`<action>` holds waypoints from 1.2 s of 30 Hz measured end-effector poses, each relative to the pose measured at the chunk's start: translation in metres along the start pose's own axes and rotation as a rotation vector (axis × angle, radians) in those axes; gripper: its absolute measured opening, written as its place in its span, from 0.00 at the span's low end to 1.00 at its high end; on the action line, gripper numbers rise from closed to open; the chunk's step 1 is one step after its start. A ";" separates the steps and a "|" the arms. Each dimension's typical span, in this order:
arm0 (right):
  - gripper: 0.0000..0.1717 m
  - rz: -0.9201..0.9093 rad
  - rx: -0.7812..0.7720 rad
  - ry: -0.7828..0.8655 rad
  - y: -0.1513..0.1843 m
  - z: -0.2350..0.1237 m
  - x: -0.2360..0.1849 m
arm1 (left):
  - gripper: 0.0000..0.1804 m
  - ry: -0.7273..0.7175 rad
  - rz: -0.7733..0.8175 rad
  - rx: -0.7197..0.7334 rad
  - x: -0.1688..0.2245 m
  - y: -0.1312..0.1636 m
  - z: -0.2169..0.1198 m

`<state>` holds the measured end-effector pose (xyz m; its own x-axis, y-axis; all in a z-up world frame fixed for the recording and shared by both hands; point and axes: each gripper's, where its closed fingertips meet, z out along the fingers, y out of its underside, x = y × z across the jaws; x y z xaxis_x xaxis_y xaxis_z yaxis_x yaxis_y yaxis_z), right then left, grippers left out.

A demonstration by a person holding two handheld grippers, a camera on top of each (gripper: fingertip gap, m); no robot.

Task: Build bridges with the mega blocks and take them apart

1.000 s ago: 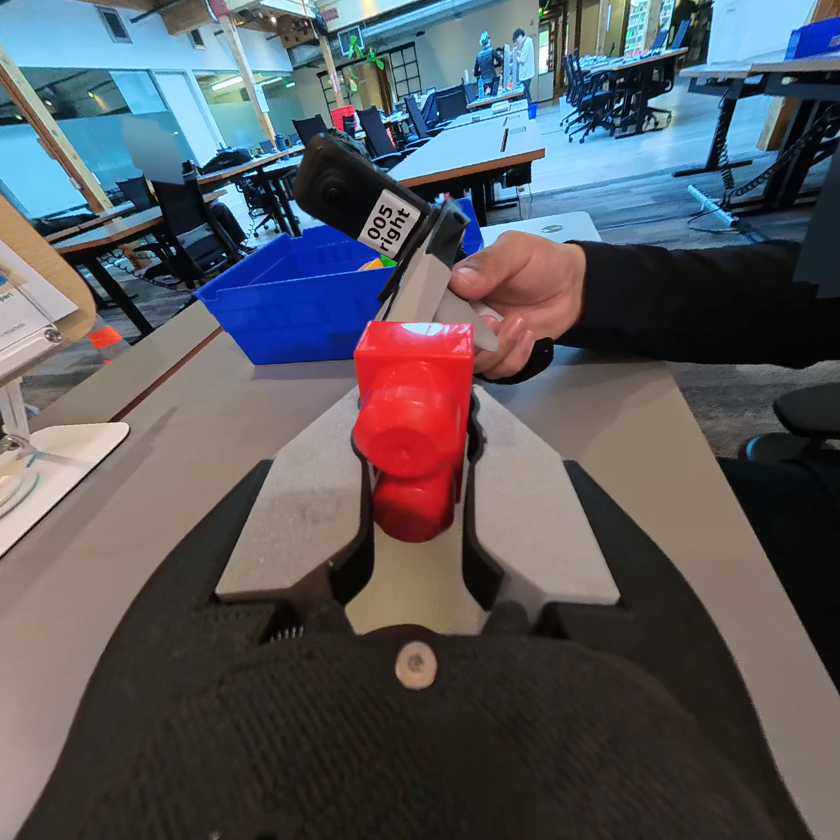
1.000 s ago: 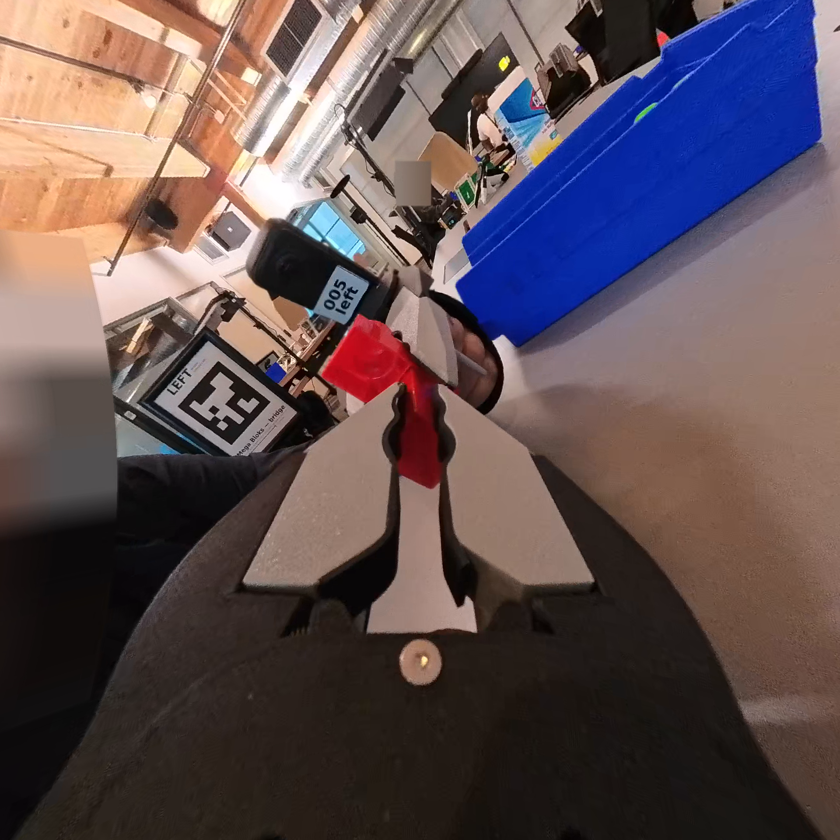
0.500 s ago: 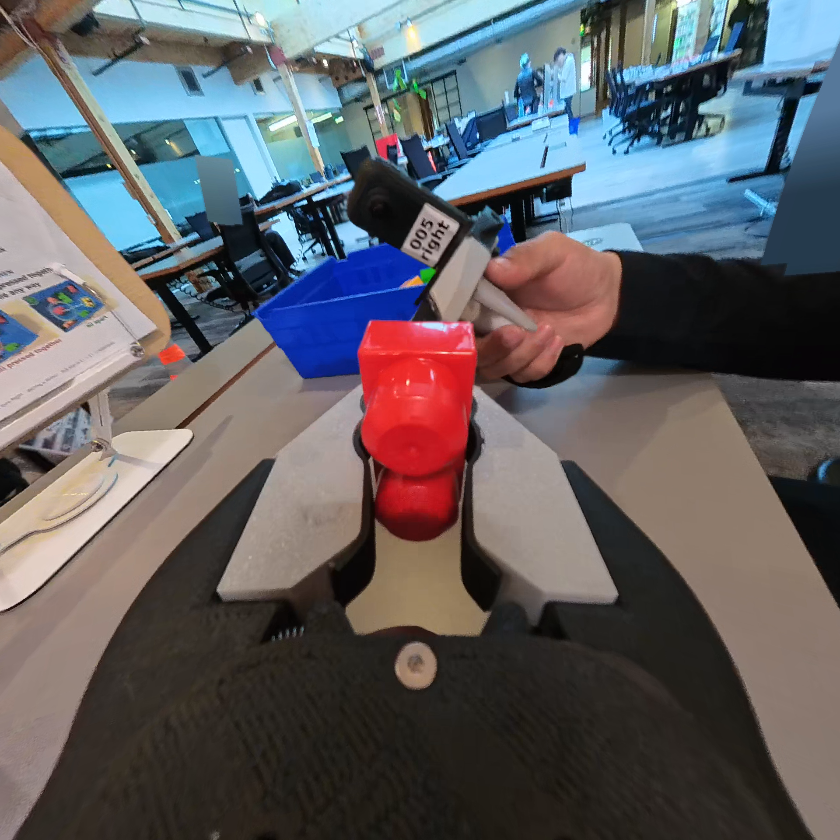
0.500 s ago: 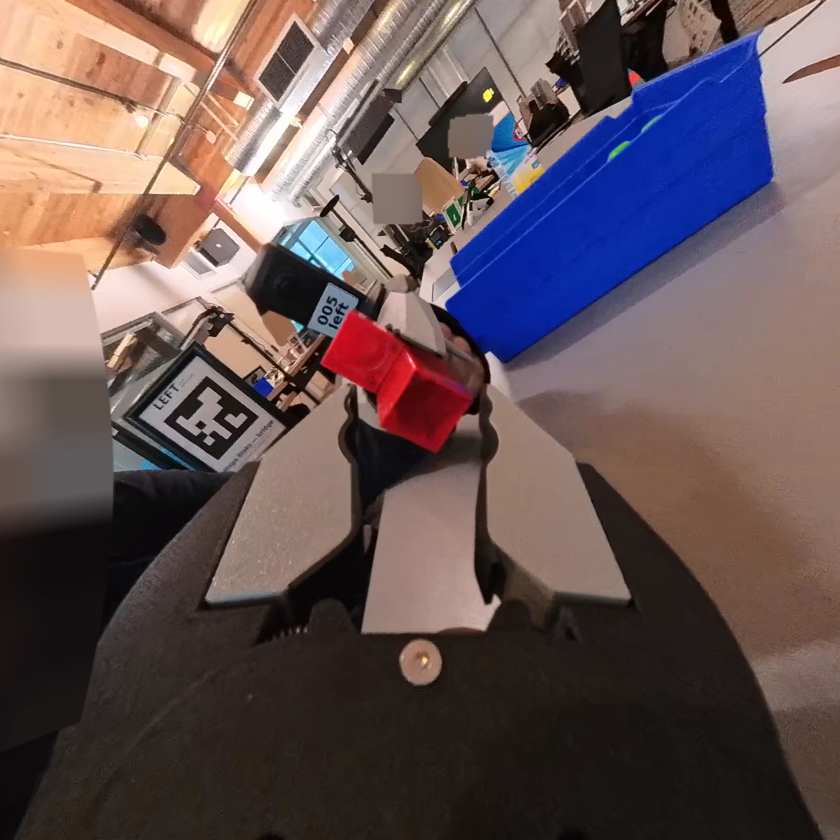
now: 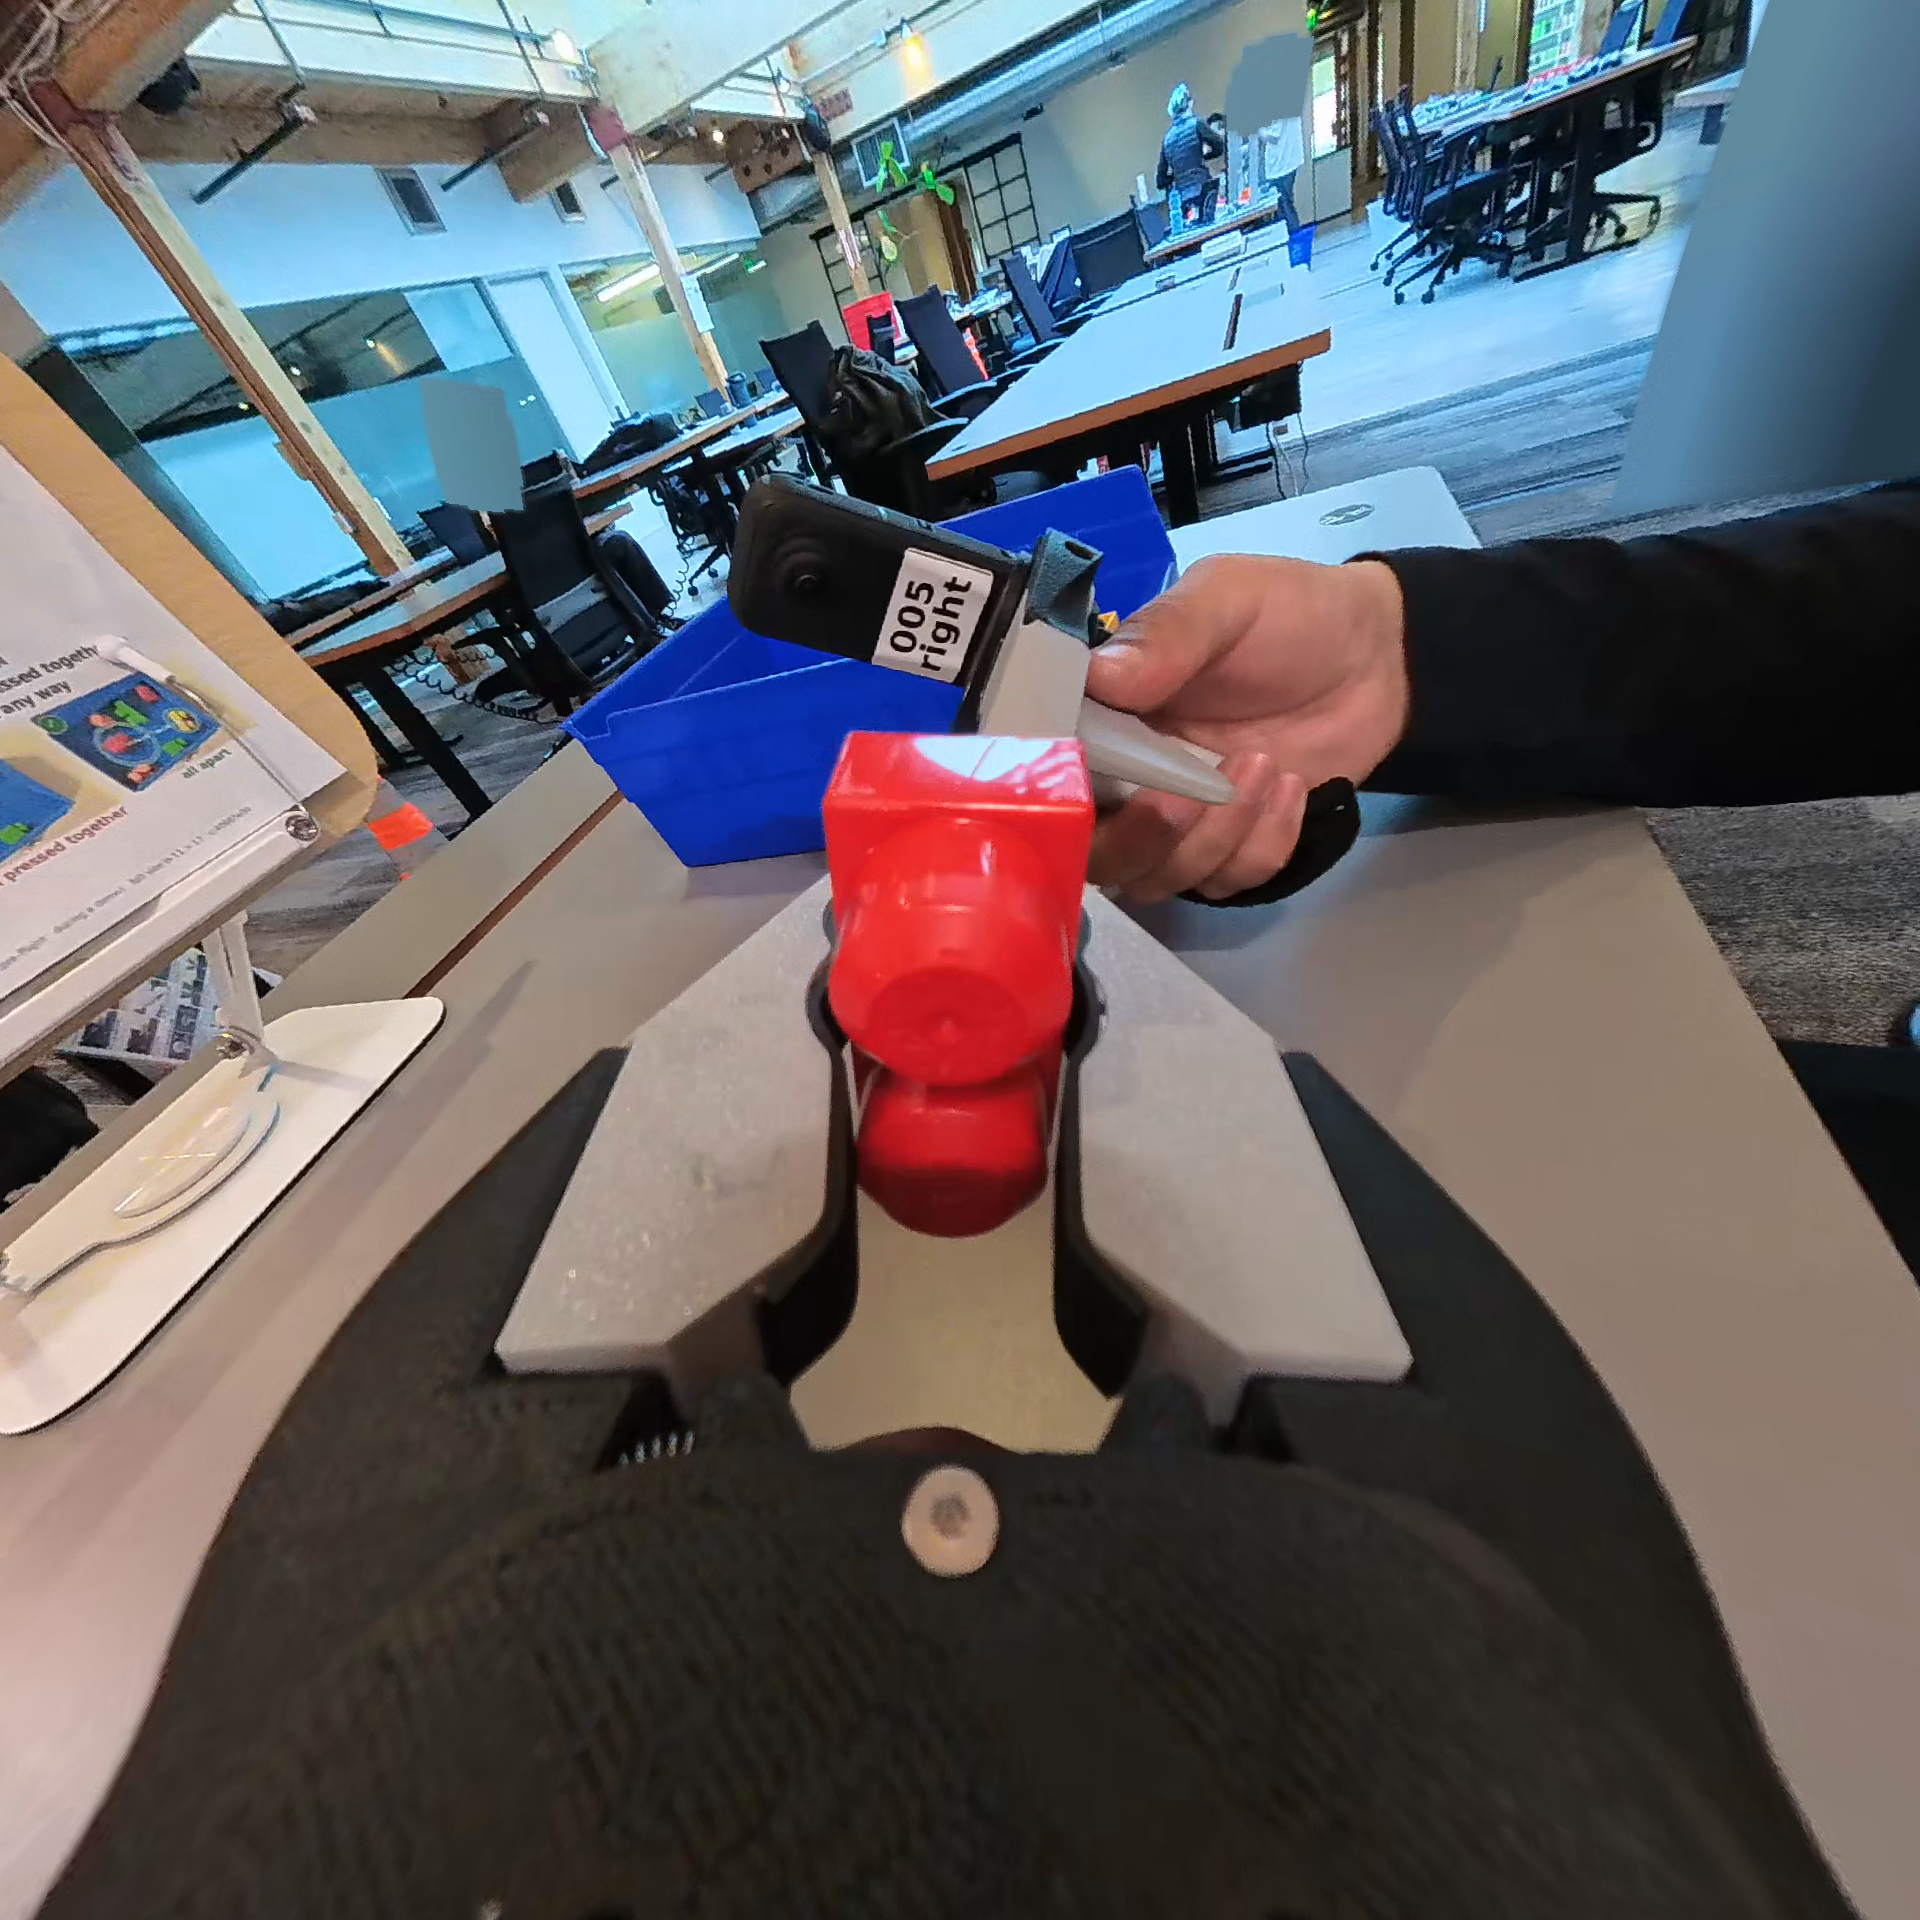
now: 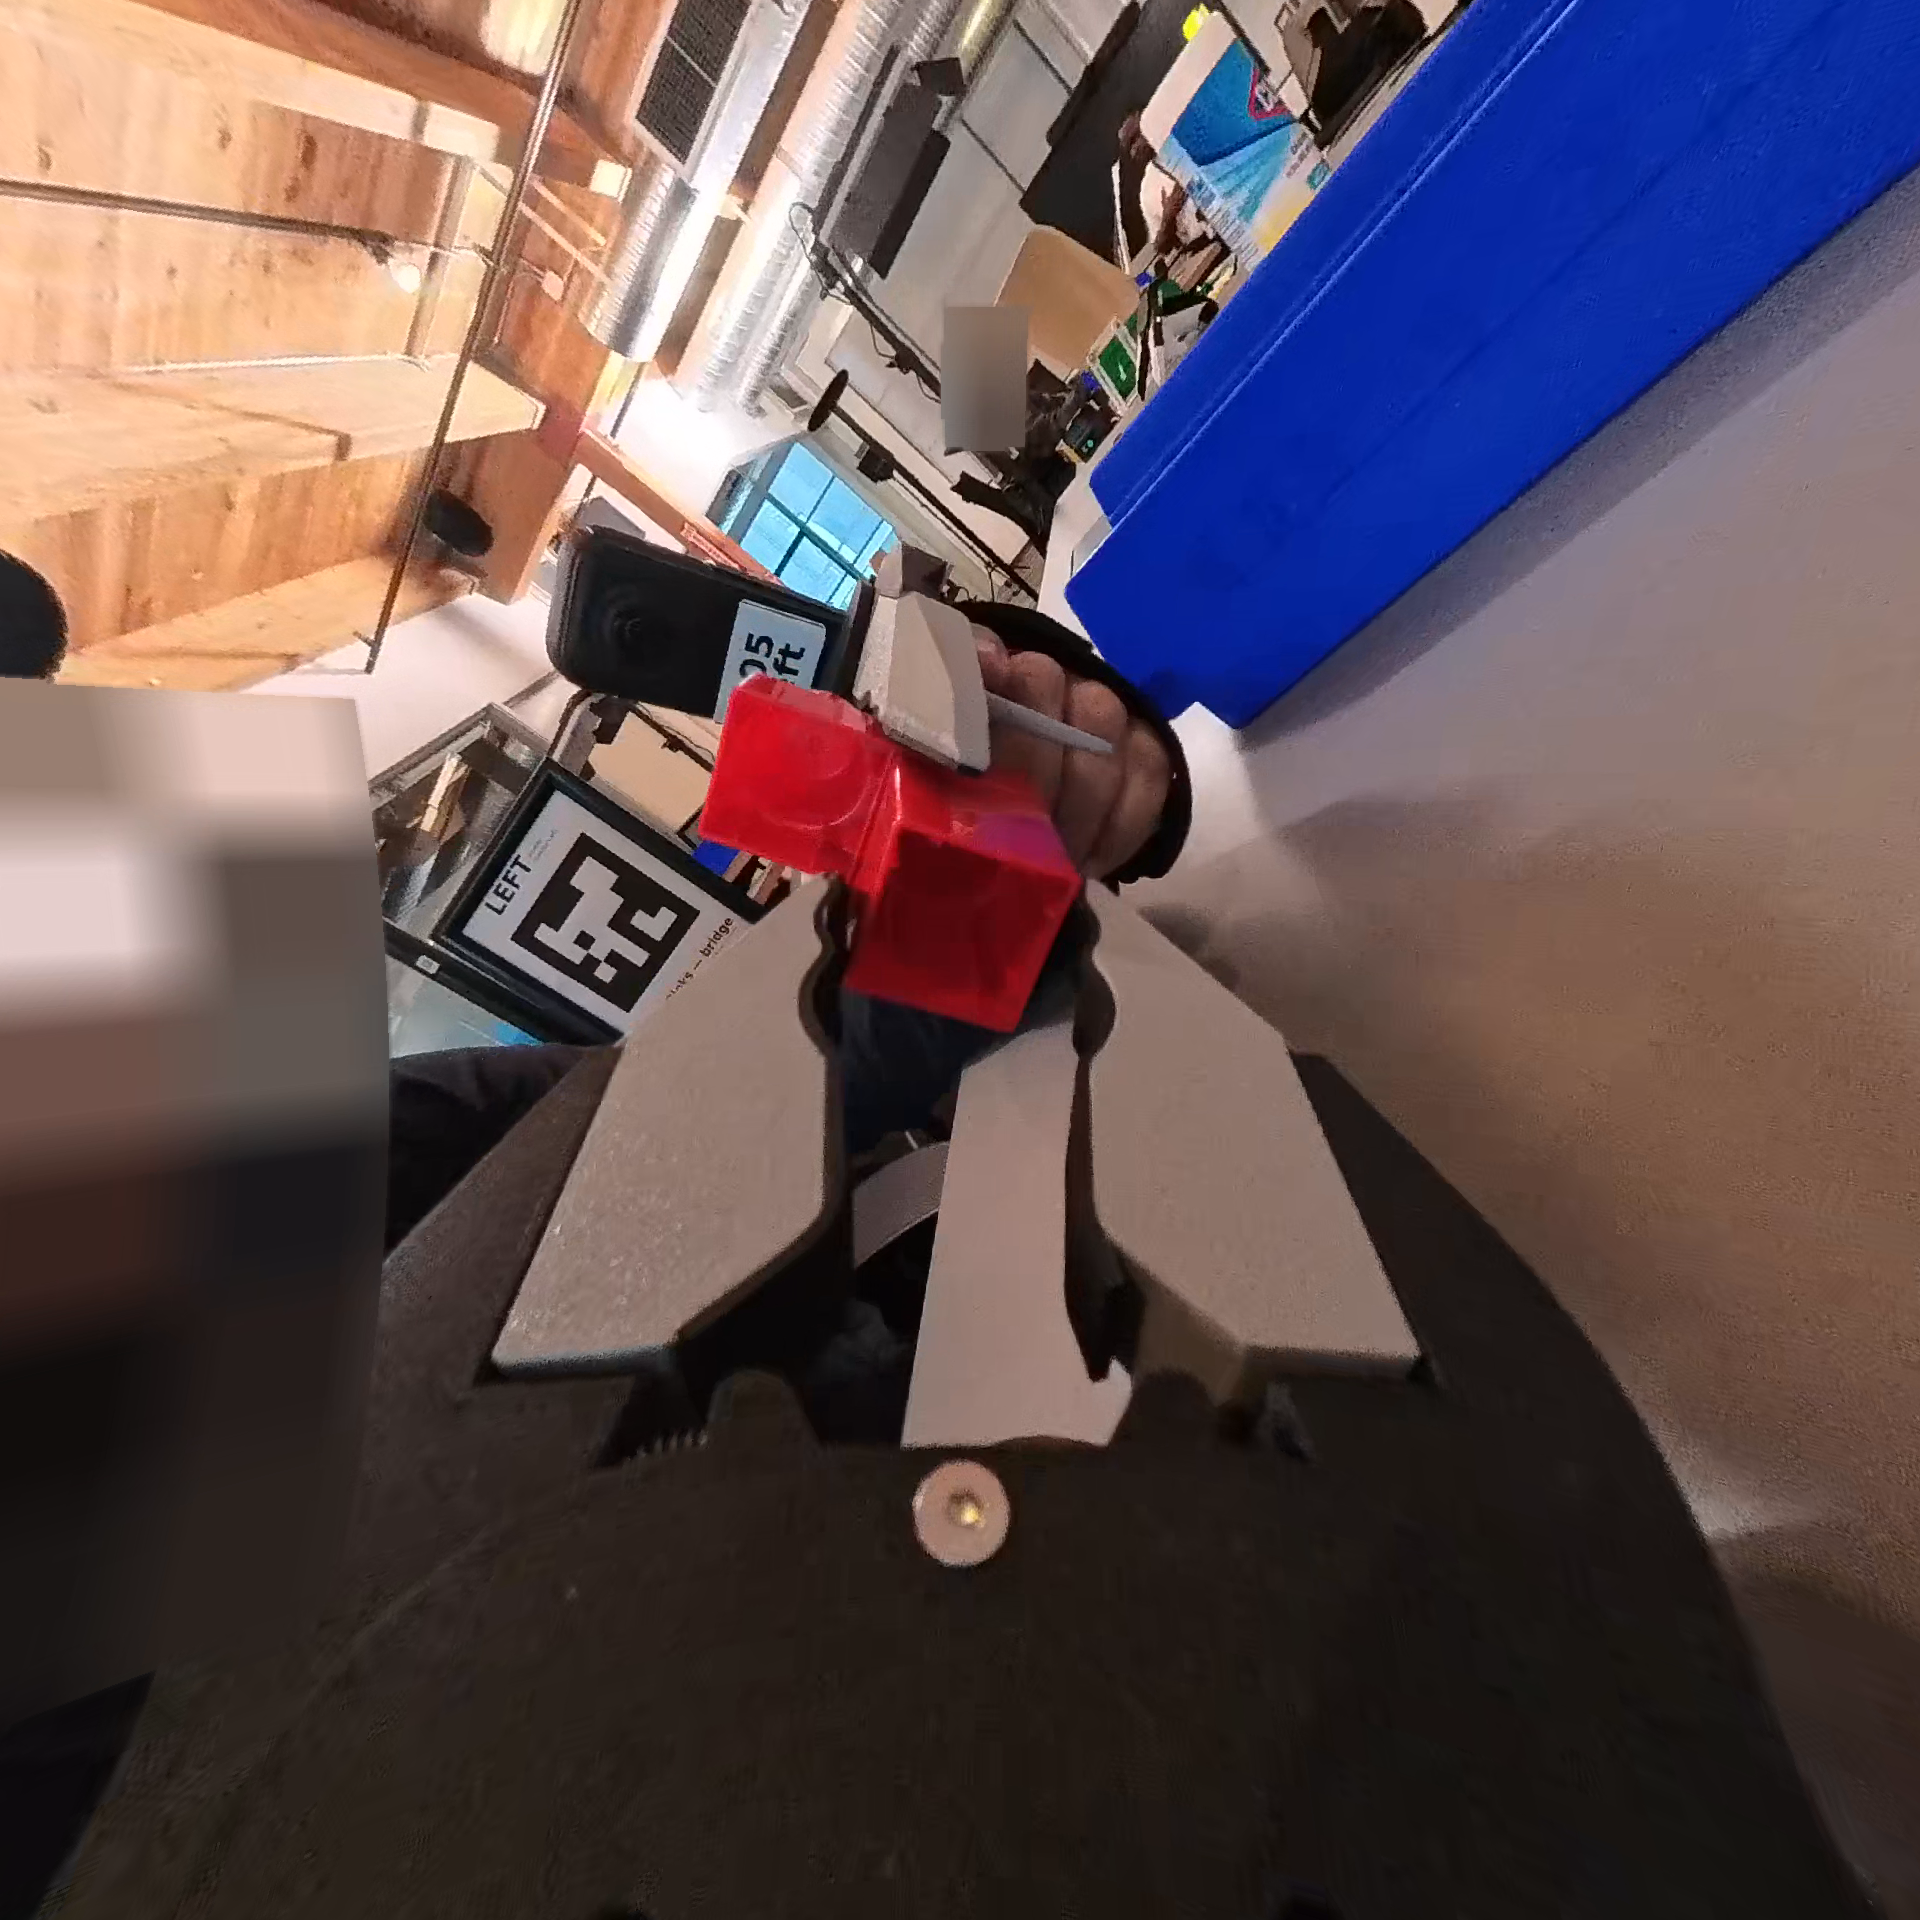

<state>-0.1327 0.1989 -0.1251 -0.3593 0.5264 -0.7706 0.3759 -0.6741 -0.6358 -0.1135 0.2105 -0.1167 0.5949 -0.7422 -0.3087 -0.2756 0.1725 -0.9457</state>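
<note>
A red block piece [image 5: 956,831] is clamped between the fingers of my left gripper [image 5: 951,935], with two round studs facing the left wrist camera. It is held above the grey table [image 5: 1455,1039]. The right gripper's body [image 5: 1029,665], held by a hand, comes in from behind the piece, and its fingertips are hidden there. In the right wrist view my right gripper [image 6: 956,935] has both pads against the near end of the red piece [image 6: 790,779]. The left gripper's finger [image 6: 925,686] grips the far end.
A blue bin [image 5: 748,748] stands at the back of the table and also shows in the right wrist view [image 6: 1455,364]. A sheet stand on a white base [image 5: 208,1143] is at the left. A framed marker board [image 6: 592,914] stands behind. A silver laptop [image 5: 1320,520] lies behind the bin. The tips of both grippers are at nearly the same place.
The right gripper let go of a thin red edge, opened wide, then closed again around the end of the red piece. The left gripper kept its hold and lifted slightly.
</note>
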 end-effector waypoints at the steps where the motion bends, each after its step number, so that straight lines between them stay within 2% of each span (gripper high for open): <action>1: 0.23 0.000 0.009 0.003 -0.001 -0.001 0.001 | 0.21 -0.001 0.001 -0.010 0.000 0.002 0.001; 10: 0.19 -0.001 0.112 0.045 -0.019 -0.017 0.007 | 0.21 -0.020 -0.052 -0.033 -0.009 0.009 0.000; 19: 0.19 -0.101 0.084 0.265 -0.018 -0.022 0.031 | 0.21 -0.077 0.017 -0.254 -0.014 0.051 0.010; 31: 0.19 -0.070 0.087 0.300 -0.017 -0.022 0.040 | 0.22 -0.091 0.051 -0.334 -0.013 0.066 0.014; 36: 0.19 -0.077 0.091 0.310 -0.017 -0.023 0.041 | 0.24 -0.078 0.008 -0.331 -0.011 0.067 0.016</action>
<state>-0.1345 0.2437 -0.1466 -0.1011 0.7010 -0.7059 0.2748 -0.6623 -0.6971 -0.1269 0.2409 -0.1786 0.6443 -0.6875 -0.3349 -0.5033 -0.0514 -0.8626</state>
